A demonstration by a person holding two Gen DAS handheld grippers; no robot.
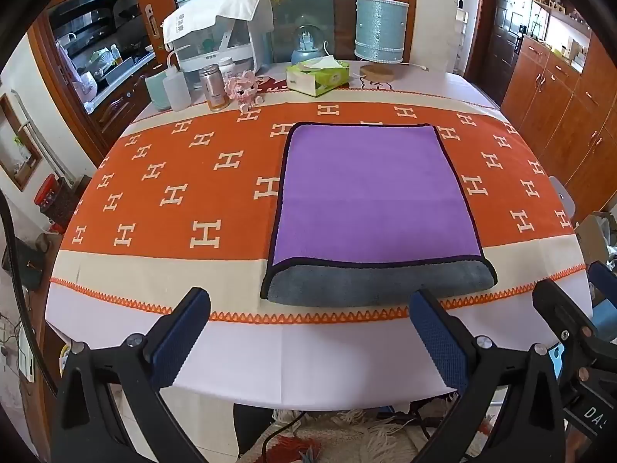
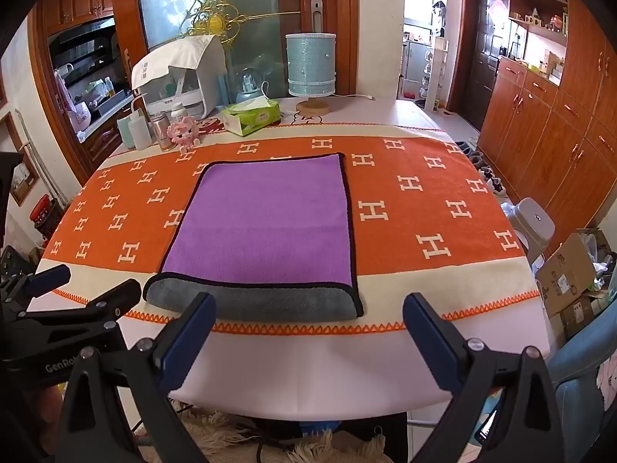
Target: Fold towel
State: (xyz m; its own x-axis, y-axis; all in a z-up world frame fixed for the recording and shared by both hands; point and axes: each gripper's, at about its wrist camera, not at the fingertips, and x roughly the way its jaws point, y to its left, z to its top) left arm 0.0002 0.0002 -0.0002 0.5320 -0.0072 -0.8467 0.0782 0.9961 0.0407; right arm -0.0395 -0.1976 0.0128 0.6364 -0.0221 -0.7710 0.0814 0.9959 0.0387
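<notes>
A purple towel (image 1: 370,193) with a black hem lies flat on the orange H-patterned table runner (image 1: 173,193). It is folded over, with its grey underside (image 1: 378,281) showing along the near edge. It also shows in the right wrist view (image 2: 266,223). My left gripper (image 1: 308,308) is open and empty, above the near table edge, just short of the towel's grey fold. My right gripper (image 2: 308,312) is open and empty at the same near edge, to the right of the left gripper (image 2: 77,289).
At the table's far side stand a tissue box (image 1: 318,77), a blue lamp (image 1: 380,31), a white appliance (image 1: 219,34), bottles (image 1: 175,85) and a pink toy (image 1: 243,90). Wooden cabinets (image 2: 559,135), a stool (image 2: 534,223) and cardboard boxes (image 2: 567,277) are at the right.
</notes>
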